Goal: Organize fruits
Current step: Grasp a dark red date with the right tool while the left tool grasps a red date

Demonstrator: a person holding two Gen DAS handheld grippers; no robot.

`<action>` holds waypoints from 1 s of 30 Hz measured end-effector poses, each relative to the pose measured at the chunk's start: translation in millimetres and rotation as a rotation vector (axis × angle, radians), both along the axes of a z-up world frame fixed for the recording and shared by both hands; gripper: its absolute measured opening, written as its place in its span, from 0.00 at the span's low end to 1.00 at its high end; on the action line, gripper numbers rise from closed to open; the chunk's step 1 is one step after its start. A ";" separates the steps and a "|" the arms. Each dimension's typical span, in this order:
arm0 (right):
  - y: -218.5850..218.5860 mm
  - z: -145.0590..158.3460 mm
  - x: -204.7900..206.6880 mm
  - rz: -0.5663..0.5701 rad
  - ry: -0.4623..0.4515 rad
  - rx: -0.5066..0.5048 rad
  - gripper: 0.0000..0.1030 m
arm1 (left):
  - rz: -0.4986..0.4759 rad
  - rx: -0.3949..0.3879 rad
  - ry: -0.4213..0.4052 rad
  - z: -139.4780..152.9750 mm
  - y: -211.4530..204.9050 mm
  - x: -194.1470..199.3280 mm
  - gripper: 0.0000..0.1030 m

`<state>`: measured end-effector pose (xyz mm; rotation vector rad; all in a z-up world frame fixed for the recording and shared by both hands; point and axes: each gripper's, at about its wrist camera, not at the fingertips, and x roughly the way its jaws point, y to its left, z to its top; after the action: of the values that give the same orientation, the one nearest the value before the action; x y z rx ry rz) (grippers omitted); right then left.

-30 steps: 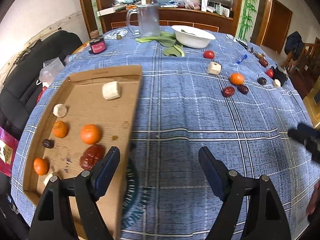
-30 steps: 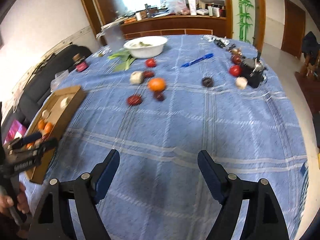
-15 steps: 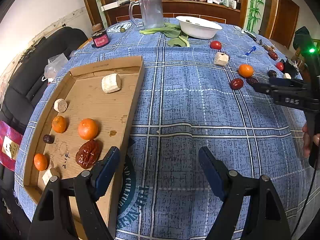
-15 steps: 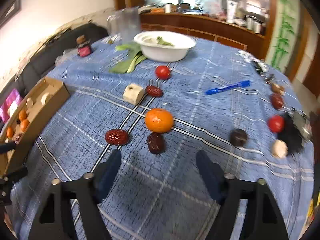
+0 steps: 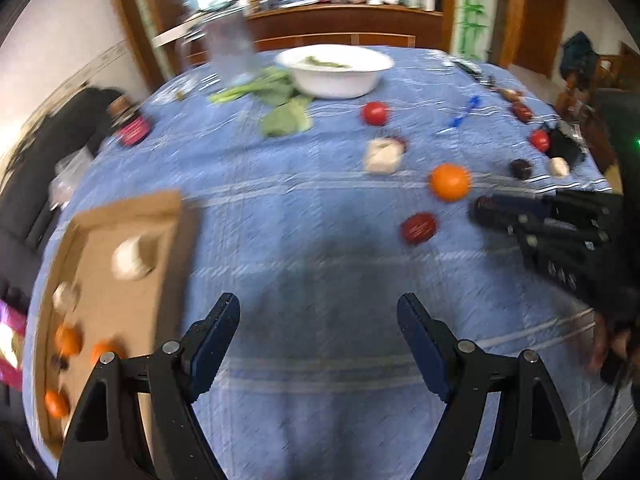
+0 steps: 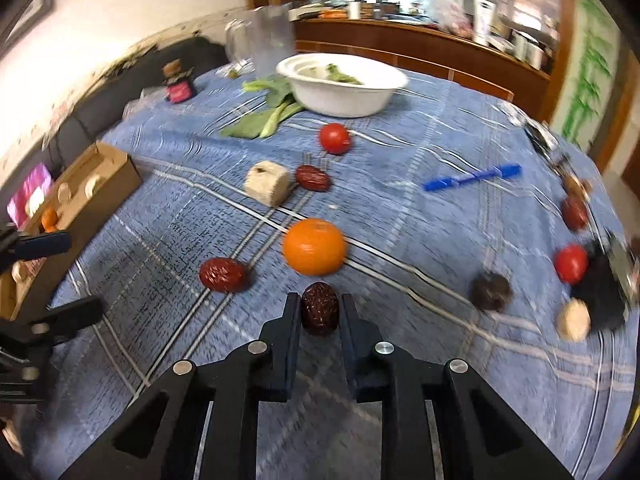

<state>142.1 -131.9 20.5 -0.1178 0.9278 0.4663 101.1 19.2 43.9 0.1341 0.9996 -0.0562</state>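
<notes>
My right gripper (image 6: 319, 312) is shut on a dark red date (image 6: 319, 307) on the blue tablecloth, just in front of an orange (image 6: 314, 246). Another red date (image 6: 222, 275) lies to its left. In the left wrist view the right gripper (image 5: 480, 210) sits beside the orange (image 5: 449, 181) and that red date (image 5: 418, 227). My left gripper (image 5: 319, 322) is open and empty above the cloth, to the right of the cardboard tray (image 5: 176, 216) that holds several oranges and pale pieces.
A white bowl (image 6: 340, 98) with greens, a glass jug (image 6: 269, 46), a small jar (image 6: 179, 86), a blue pen (image 6: 472, 178), tomatoes (image 6: 335, 139), a pale cube (image 6: 267, 188) and more fruit at the right edge (image 6: 570, 264) lie on the table.
My right gripper moved forward to the dark date and shut on it. My left gripper swung right and forward, away from the tray.
</notes>
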 end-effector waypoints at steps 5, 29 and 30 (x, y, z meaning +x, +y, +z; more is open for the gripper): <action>-35.0 8.4 -19.7 -0.072 0.014 0.060 0.19 | -0.058 -0.019 -0.011 -6.2 -27.1 29.6 0.78; -64.9 11.1 -88.9 -0.219 0.024 0.079 0.20 | -0.151 -0.139 0.060 -19.5 -19.4 -11.1 0.23; -63.4 11.8 -93.3 -0.222 0.020 0.073 0.20 | -0.156 -0.143 0.061 -19.5 -17.3 -18.6 0.23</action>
<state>48.8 -195.3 32.3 0.0567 0.9298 0.2952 82.5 1.9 24.4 0.0795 1.0410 -0.2751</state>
